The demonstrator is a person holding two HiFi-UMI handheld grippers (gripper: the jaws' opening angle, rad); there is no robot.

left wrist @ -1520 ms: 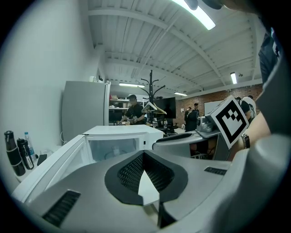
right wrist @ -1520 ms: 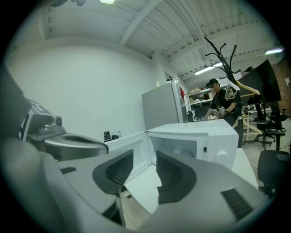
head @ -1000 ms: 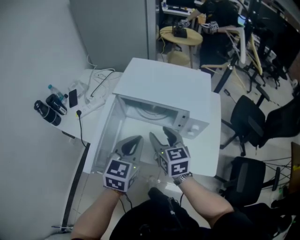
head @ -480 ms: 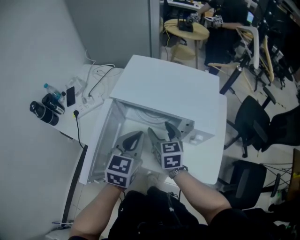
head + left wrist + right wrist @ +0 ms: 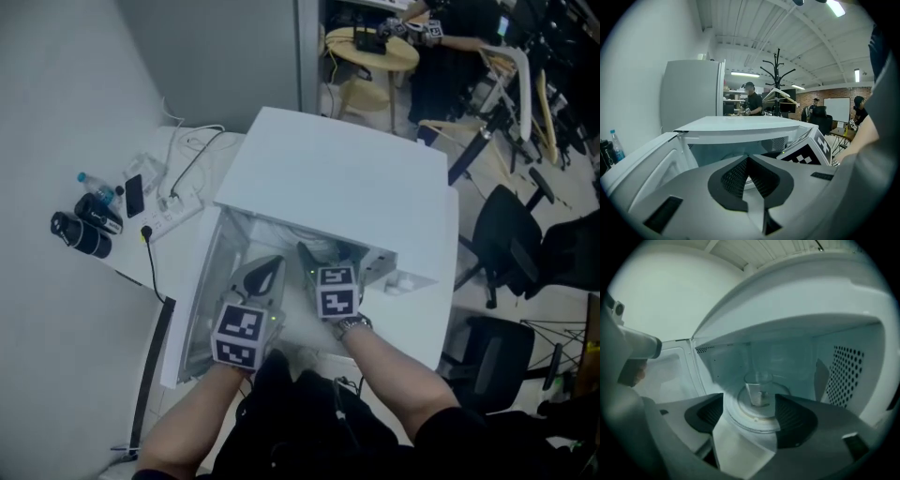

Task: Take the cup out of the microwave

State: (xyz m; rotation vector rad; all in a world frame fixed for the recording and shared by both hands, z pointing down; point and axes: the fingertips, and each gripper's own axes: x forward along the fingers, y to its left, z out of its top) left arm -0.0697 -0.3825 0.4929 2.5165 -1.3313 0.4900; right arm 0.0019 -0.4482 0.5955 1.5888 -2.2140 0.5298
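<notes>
The cup, a clear one, stands upright on the glass turntable at the centre of the right gripper view. It is inside the microwave, whose door hangs open at the left of the head view. The right hand-held gripper is at the mouth of the cavity with its jaws opening. The cup shows in the gap between them but farther in, and the pads are not on it. The left hand-held gripper is closed on nothing, just beside the right one in front of the opening. The step in hand looks like the reach. To do it well, the right one should probably go in level and centred, under the cavity roof, with a pad on each side of the cup's wall. It should then close gently, since a clear, light cup may slip or tip. The left one is best kept clear of the doorway.
</notes>
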